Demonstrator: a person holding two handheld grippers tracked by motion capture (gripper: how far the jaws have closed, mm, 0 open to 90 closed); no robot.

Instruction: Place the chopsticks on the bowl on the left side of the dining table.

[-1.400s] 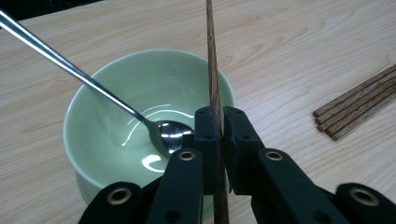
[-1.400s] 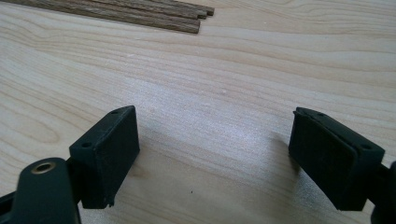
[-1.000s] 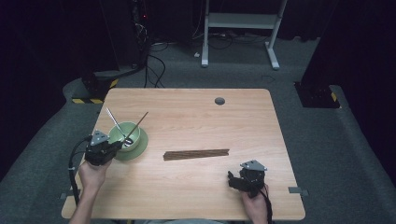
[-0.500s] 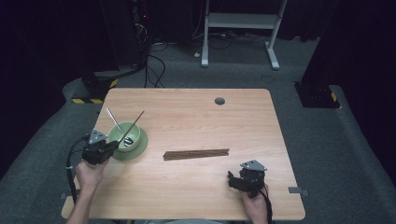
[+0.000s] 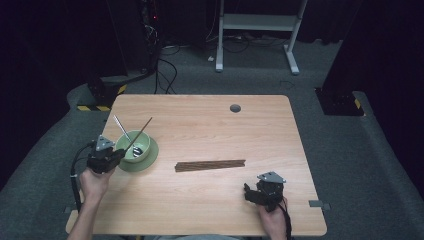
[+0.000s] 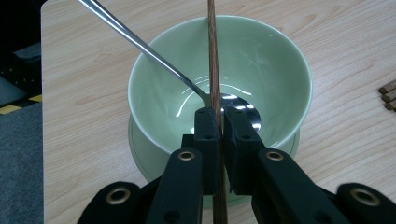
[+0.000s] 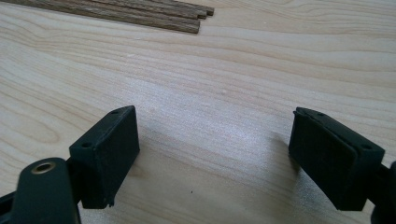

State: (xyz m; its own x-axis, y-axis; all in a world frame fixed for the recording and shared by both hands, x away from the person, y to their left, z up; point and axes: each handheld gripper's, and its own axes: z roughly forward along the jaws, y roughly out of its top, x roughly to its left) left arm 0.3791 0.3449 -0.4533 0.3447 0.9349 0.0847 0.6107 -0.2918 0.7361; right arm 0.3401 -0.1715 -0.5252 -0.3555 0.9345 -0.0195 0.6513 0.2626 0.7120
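On the wooden table (image 5: 210, 125): left gripper (image 5: 116, 156) clamped on one chopstick (image 5: 141, 133) over the green bowl (image 5: 134, 146).

Against the frames of a second ago, little has shifted: left hand sits at the bowl's near-left edge as before, chopstick slanting up over the bowl at much the same angle; right gripper (image 5: 248, 193) has not moved, and the chopstick bundle (image 5: 210, 165) lies where it lay. Left jaws almost fully closed, pads pinching the brown stick, which runs straight up between them across the bowl. Right jaws spread wide, holding nothing, bare wood between the pads (image 7: 108, 154), bundle ends well ahead of them. Bowl stands on a matching green saucer (image 5: 150, 159), metal spoon (image 5: 126, 136) resting inside. Grey carpet around the table, dark room, cables and a white frame behind.
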